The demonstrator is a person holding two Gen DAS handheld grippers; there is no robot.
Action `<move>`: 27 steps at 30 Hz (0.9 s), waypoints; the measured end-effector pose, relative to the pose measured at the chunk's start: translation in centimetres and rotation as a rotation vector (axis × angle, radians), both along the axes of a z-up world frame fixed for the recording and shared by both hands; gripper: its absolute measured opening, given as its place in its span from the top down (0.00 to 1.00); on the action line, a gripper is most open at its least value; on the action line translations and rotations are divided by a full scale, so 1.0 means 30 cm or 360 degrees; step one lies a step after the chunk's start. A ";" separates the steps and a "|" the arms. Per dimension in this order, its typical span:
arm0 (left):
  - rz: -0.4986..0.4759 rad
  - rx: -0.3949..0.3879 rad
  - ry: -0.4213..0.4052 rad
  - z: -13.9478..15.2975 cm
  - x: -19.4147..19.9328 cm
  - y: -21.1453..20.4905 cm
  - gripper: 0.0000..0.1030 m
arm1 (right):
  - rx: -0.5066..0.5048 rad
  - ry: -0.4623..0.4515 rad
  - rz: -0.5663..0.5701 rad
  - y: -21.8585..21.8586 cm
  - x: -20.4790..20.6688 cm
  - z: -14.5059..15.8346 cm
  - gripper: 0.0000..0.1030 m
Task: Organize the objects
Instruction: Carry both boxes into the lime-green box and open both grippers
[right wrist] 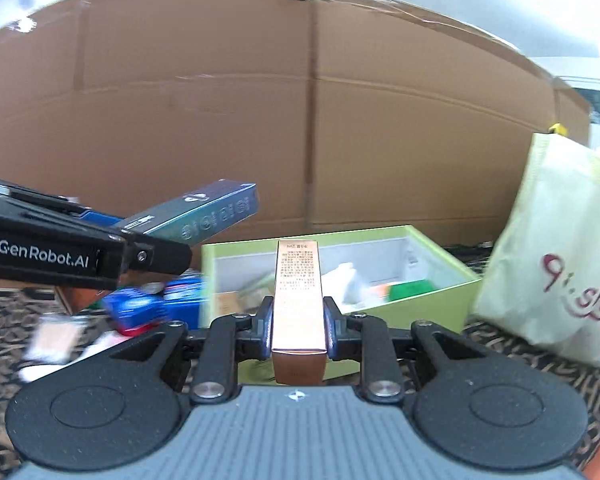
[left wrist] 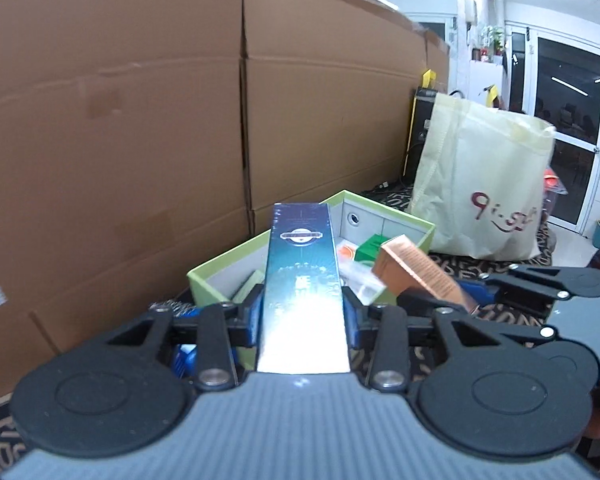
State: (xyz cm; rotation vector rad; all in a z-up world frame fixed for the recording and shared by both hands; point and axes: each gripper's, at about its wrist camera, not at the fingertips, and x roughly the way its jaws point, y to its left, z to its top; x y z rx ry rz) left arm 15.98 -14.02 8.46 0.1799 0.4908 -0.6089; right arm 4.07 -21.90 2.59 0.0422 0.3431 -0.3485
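Just before the open lime-green cardboard box (right wrist: 432, 300), the left gripper (left wrist: 304, 316) clamps a long dark teal carton (left wrist: 302, 276) while the right gripper (right wrist: 298, 328) clamps a slim copper-coloured carton (right wrist: 298, 300), both cartons held in the air.

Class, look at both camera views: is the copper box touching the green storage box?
Apart. The right wrist view shows the copper box clamped in the right gripper, raised clear of the green storage box.
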 end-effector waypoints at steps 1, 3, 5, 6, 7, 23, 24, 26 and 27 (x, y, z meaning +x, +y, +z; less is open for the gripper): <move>0.0012 0.0008 -0.0007 -0.008 0.030 -0.027 0.63 | -0.0017 0.0010 -0.0029 -0.025 0.021 -0.003 0.73; 0.0045 0.0031 -0.0016 -0.029 0.088 -0.077 0.63 | -0.0023 0.0038 -0.0074 -0.076 0.067 -0.011 0.73; 0.0076 0.0039 0.0009 -0.054 0.145 -0.115 0.63 | -0.0015 0.0056 -0.0107 -0.134 0.113 -0.016 0.73; 0.0090 0.0044 0.0024 -0.067 0.171 -0.130 0.63 | -0.0014 0.0069 -0.0129 -0.164 0.135 -0.016 0.73; 0.0103 0.0055 0.0031 -0.080 0.193 -0.144 0.63 | -0.0016 0.0081 -0.0148 -0.189 0.155 -0.017 0.73; 0.0238 0.0031 -0.0109 -0.194 0.290 -0.177 0.00 | -0.0004 0.0171 -0.0236 -0.378 0.339 -0.110 0.32; 0.0229 0.0028 -0.0125 -0.188 0.283 -0.170 0.00 | -0.0033 0.0151 -0.0248 -0.374 0.330 -0.115 0.31; 0.0239 0.0027 -0.0122 -0.178 0.274 -0.161 0.00 | -0.0049 0.0132 -0.0247 -0.368 0.315 -0.121 0.29; 0.0245 0.0018 -0.0123 -0.174 0.270 -0.154 0.00 | -0.0037 0.0134 -0.0248 -0.368 0.311 -0.121 0.29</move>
